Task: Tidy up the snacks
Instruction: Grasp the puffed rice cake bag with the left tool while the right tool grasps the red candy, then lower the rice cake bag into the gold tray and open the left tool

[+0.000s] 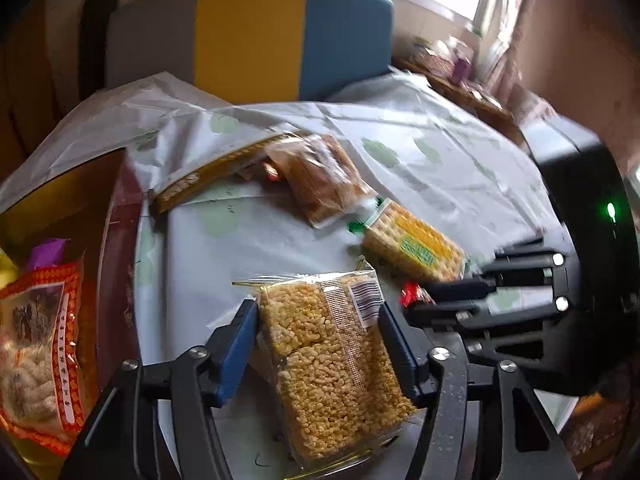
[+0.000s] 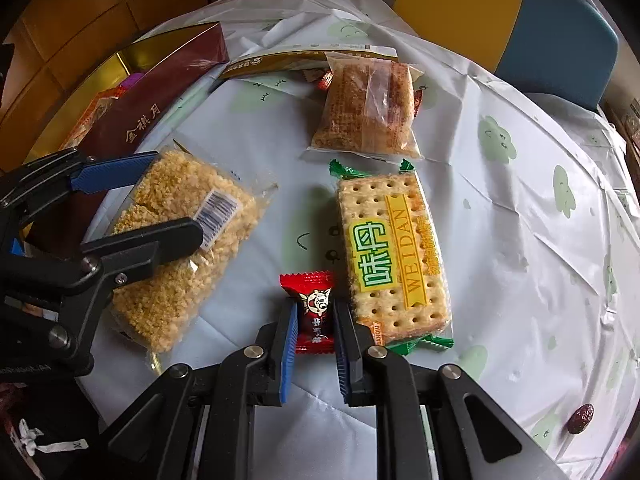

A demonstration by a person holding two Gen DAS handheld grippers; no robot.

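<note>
With the puffed-rice pack (image 1: 332,364) clamped in the left hand-held gripper (image 1: 320,344) and the red candy (image 2: 314,312) on the table (image 2: 520,240) pinched by the right hand-held gripper (image 2: 314,332), both should be lifted level, judged safest.

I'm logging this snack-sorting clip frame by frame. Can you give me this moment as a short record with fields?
left tool: closed around the puffed rice cake pack
right tool: closed around the red candy
cracker pack: flat on the tablecloth, beside the candy
brown cake pack: loose, behind the crackers
maroon box: open at the table's left edge, bagged snacks inside
</note>
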